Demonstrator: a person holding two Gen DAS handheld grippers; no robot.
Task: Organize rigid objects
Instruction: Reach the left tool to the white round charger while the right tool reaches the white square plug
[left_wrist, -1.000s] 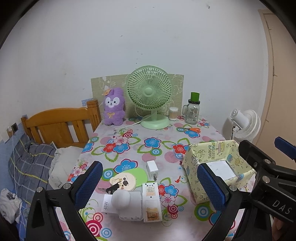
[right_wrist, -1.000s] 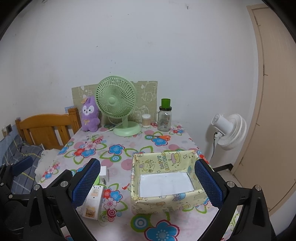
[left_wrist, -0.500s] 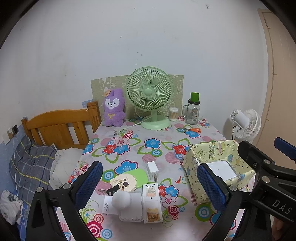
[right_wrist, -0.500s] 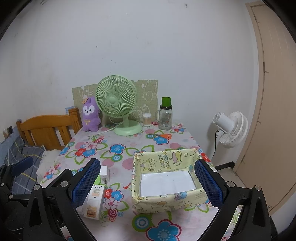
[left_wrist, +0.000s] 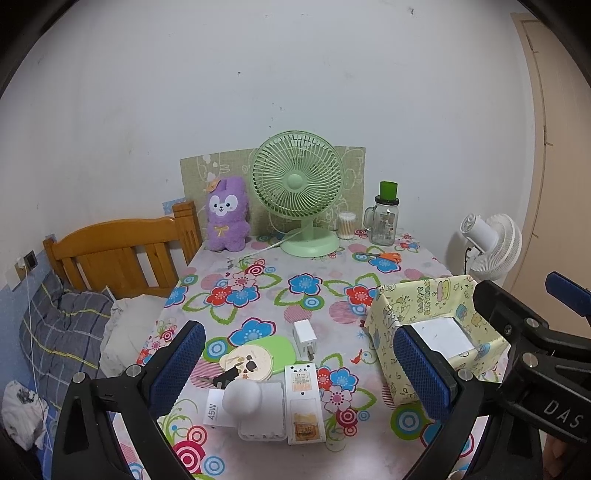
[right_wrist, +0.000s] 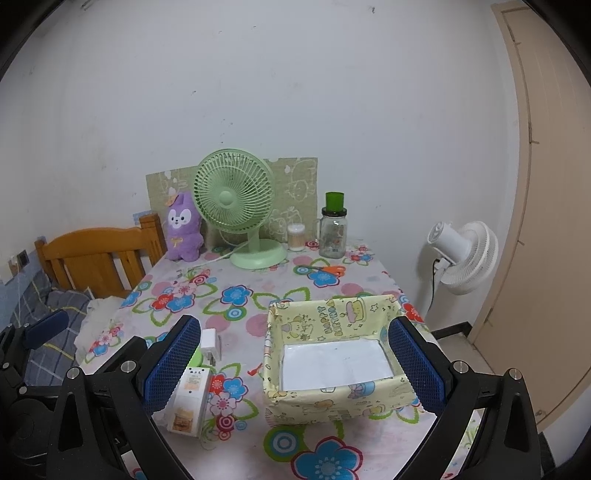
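Note:
Near the front of the flowered table lies a cluster of small items: a white charger plug (left_wrist: 304, 334), a round cream compact on a green oval case (left_wrist: 258, 356), a white ball-topped tray (left_wrist: 255, 406) and a white rectangular device (left_wrist: 303, 402). My left gripper (left_wrist: 299, 373) hovers open above them. A yellow cartoon-print box (right_wrist: 336, 354) with a white floor stands to the right, and my right gripper (right_wrist: 291, 363) hangs open over it, holding nothing. The right wrist view also shows the white device (right_wrist: 190, 398) and the plug (right_wrist: 210, 343).
At the back of the table stand a green desk fan (left_wrist: 297, 192), a purple plush rabbit (left_wrist: 226, 216), a jar of cotton swabs (left_wrist: 346, 225) and a green-lidded glass jar (left_wrist: 386, 218); orange scissors (left_wrist: 384, 256) lie nearby. A wooden bed frame (left_wrist: 118, 251) sits left, a white floor fan (right_wrist: 463, 256) right.
Both views have drifted slightly back and upward from the table. The objects have not moved and both grippers remain open.

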